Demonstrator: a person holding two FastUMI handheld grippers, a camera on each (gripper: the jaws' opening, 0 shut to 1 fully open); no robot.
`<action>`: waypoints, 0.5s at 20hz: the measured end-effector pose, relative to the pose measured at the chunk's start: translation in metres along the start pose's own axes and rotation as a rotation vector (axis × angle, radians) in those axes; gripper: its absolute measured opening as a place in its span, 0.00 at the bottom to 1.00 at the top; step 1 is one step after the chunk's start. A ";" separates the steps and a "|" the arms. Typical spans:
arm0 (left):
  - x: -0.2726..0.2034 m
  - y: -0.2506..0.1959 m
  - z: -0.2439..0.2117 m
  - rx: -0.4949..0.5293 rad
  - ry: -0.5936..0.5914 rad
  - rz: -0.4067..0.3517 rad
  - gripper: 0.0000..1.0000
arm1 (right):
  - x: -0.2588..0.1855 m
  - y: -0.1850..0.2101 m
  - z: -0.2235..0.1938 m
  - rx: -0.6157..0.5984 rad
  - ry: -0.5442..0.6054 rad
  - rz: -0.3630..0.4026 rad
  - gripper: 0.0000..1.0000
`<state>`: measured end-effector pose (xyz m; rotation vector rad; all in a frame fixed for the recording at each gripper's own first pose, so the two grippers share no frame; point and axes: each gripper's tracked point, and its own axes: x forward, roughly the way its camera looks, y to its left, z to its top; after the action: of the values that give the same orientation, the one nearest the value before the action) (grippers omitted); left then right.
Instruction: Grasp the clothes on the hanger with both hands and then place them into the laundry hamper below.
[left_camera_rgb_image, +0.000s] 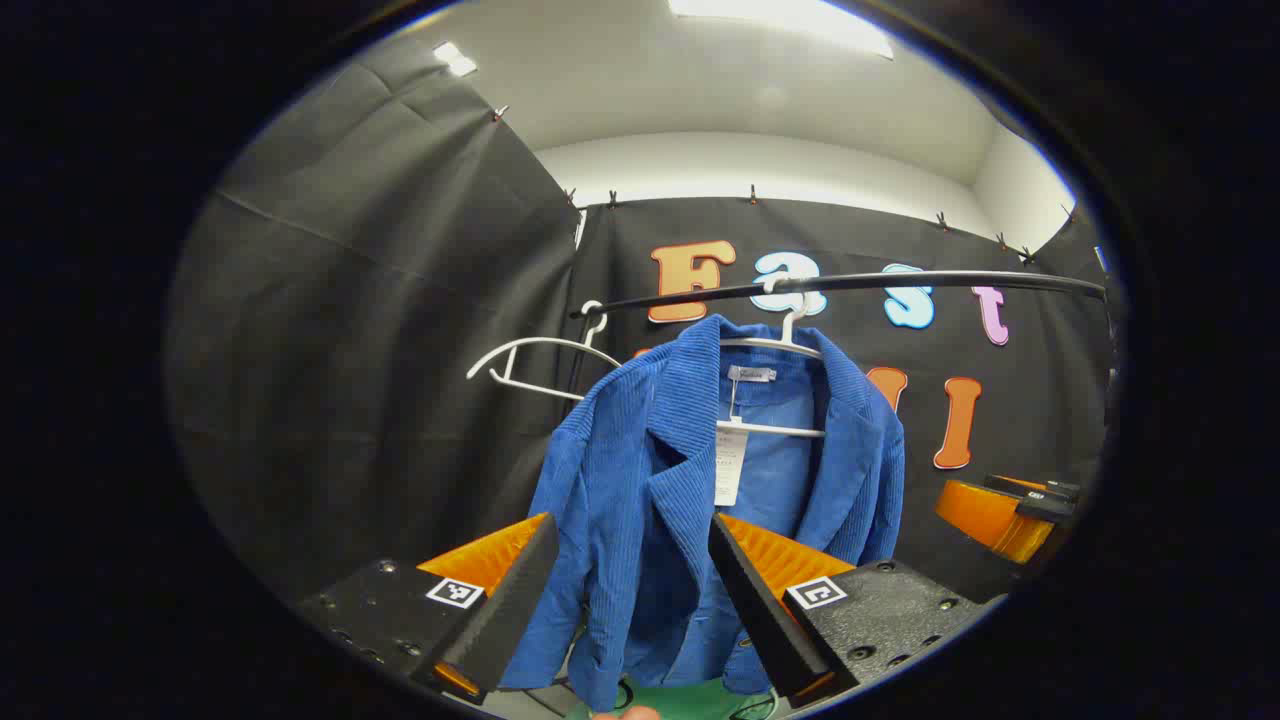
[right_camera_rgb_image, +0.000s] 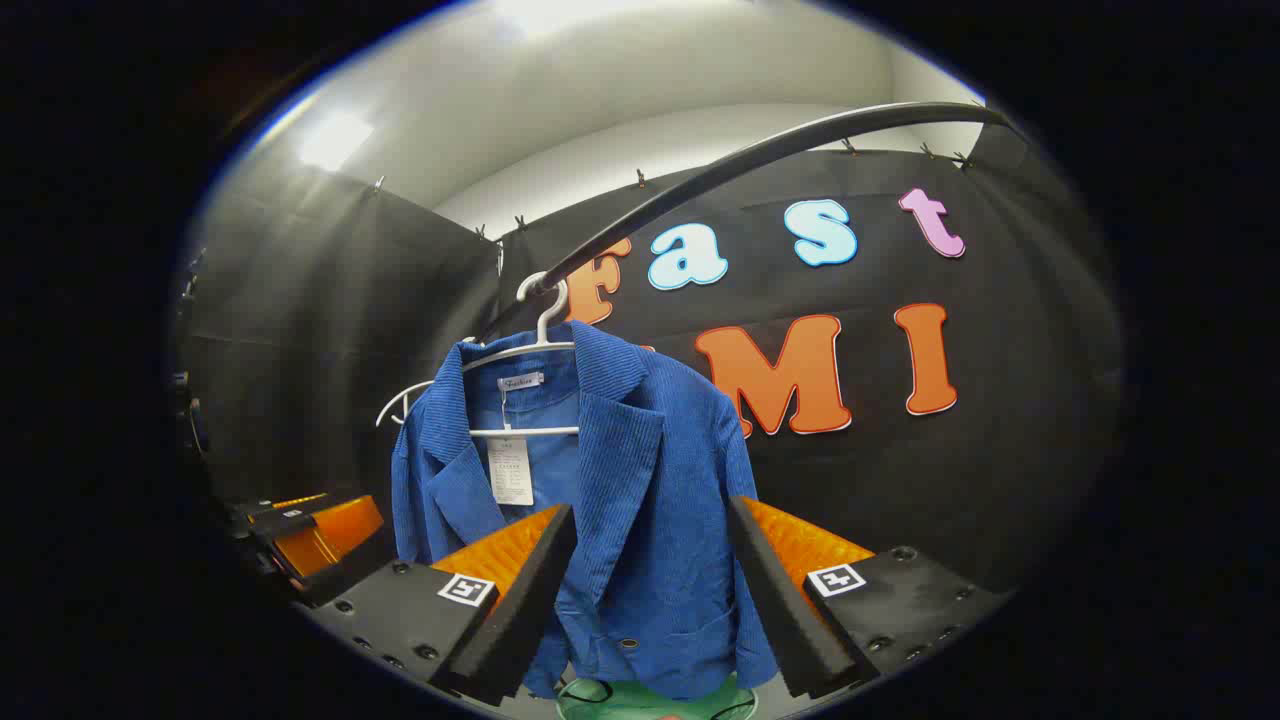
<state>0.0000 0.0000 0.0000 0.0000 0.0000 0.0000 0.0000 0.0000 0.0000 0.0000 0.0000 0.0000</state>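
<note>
A blue corduroy jacket (left_camera_rgb_image: 650, 450) (right_camera_rgb_image: 650, 440) with a white tag hangs on a white hanger (left_camera_rgb_image: 790, 320) (right_camera_rgb_image: 548, 305) from a black rail (left_camera_rgb_image: 900, 280) (right_camera_rgb_image: 760, 150). My left gripper (left_camera_rgb_image: 630, 535) is open in front of the jacket's left half, a little short of the cloth. In front of the jacket's other half, my right gripper (right_camera_rgb_image: 650, 515) is also open, with nothing between its fingers. Each gripper shows in the other's view: the right gripper (left_camera_rgb_image: 1010, 510) and the left gripper (right_camera_rgb_image: 310, 530). The green hamper's rim (left_camera_rgb_image: 700, 698) (right_camera_rgb_image: 640, 702) peeks out under the jacket's hem.
An empty white hanger (left_camera_rgb_image: 530, 350) (right_camera_rgb_image: 400, 400) hangs on the same rail, beside the jacket toward the corner of the booth. Black cloth walls close in behind and to the side.
</note>
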 end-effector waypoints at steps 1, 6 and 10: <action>0.000 0.001 0.000 0.000 -0.004 0.007 0.92 | -0.001 0.001 -0.003 0.003 0.010 0.008 0.90; -0.002 0.001 0.006 0.002 -0.029 0.010 0.92 | -0.005 -0.003 -0.005 -0.022 0.019 -0.002 0.98; -0.001 0.001 0.011 -0.018 -0.041 0.004 0.95 | -0.007 0.004 -0.005 -0.023 0.010 0.011 0.98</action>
<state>-0.0011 0.0008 0.0106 -0.0176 -0.0412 0.0038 -0.0069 0.0036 -0.0046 -0.0231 0.0099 0.0105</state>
